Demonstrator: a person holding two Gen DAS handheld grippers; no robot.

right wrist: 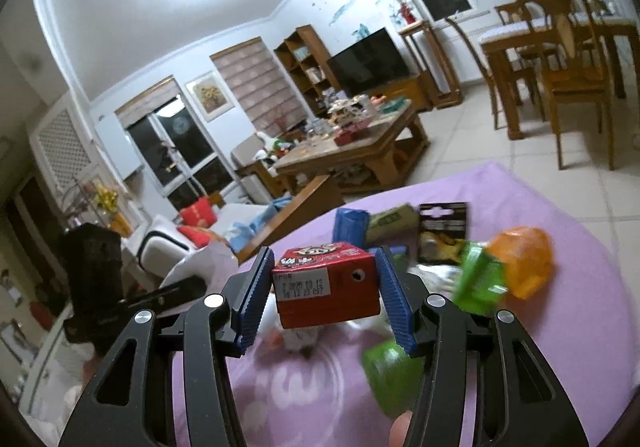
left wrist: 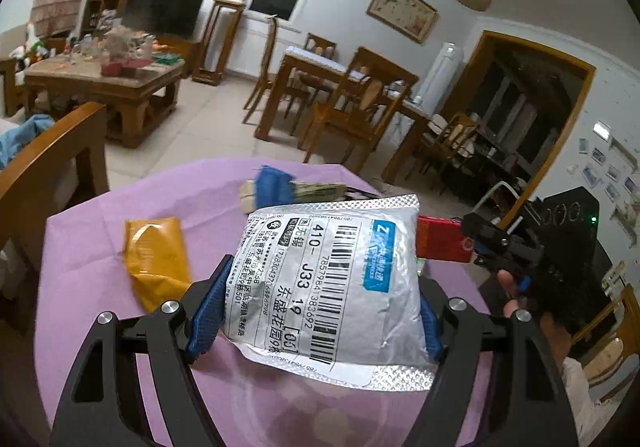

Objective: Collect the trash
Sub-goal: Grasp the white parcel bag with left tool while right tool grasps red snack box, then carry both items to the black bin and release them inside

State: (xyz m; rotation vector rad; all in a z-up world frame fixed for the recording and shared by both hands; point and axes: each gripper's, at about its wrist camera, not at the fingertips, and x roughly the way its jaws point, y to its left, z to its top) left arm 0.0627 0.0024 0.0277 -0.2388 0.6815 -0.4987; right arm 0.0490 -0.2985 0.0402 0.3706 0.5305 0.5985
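My left gripper [left wrist: 324,281] is shut on a silver courier mailer [left wrist: 332,247] with a barcode label, held above the round purple-clothed table [left wrist: 80,267]. In the right wrist view my right gripper [right wrist: 323,261] is shut on a red drink carton [right wrist: 326,291], its blue pads pressing both sides. The same carton [left wrist: 444,239] shows just right of the mailer. Loose trash lies on the cloth: a yellow packet [left wrist: 156,259], a blue packet [left wrist: 272,187], green wrappers [right wrist: 478,279], an orange piece [right wrist: 520,263] and a black packet [right wrist: 442,231].
A wooden chair back [left wrist: 52,159] stands at the table's left edge. Beyond lie a cluttered coffee table [left wrist: 104,75], a dining table with chairs [left wrist: 344,87] and tiled floor. A person's fingertip [right wrist: 402,427] shows on the right handle.
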